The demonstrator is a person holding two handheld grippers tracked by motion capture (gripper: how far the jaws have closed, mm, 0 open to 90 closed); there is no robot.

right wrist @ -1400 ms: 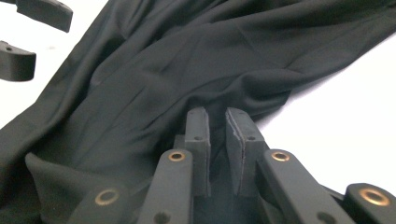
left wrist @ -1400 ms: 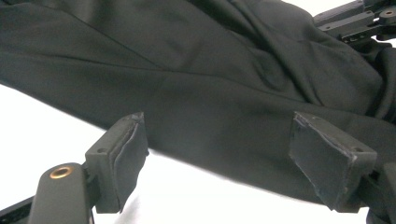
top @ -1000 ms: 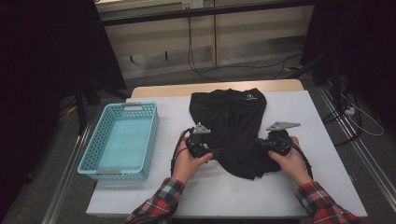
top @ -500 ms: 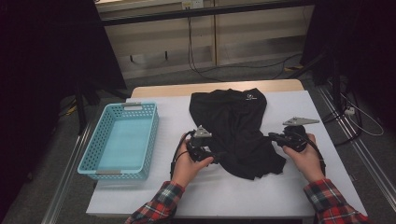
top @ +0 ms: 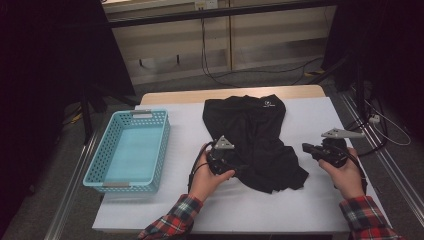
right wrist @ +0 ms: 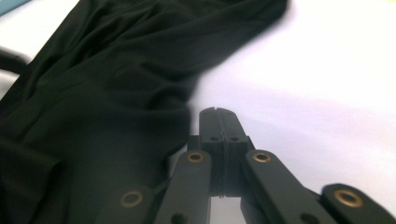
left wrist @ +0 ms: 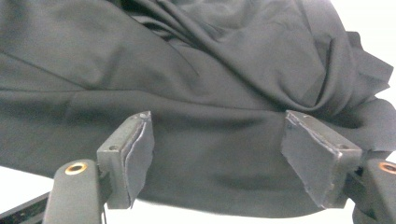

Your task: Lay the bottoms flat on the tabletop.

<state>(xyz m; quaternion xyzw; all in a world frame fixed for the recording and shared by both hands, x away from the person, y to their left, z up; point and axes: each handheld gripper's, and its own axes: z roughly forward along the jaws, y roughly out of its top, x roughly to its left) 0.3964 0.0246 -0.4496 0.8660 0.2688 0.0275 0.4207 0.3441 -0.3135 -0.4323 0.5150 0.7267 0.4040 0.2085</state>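
**Black garment crumpled mid-table, one gripper at its edge, the other drawn off**

Black soft-fabric garment (top: 252, 140), with a small white logo near its top, lies rumpled across the middle of the white table (top: 305, 210), centre of the high view, its lower hem bunched toward the bottom centre. A light-blue perforated plastic basket (top: 131, 150) sits apart at the left of that view.

The left gripper (top: 223, 159) rests at the garment's lower-left edge. In the left gripper view its jaws stand well apart, cloth lying between and beyond them; they have just been closing a little, yet the pads (left wrist: 135, 154) do not pinch the fabric. The left hand (top: 210, 175) lies low on the table, forearm in a red plaid sleeve (top: 172, 220) coming in from the bottom.

The right gripper (top: 307, 148) sits on bare table right of the garment, jaws pressed together on nothing, as the right gripper view (right wrist: 218, 122) shows, with the cloth's edge just to their left. The right hand (top: 345, 172) is held level, gripper pointing toward the cloth.

Risks, as I judge them: if the left jaws close where they stand, they may catch several folded layers at once, so the garment would lift as a bundle. The right jaws must open before reaching in, or they will merely push the fabric and deepen the wrinkles.
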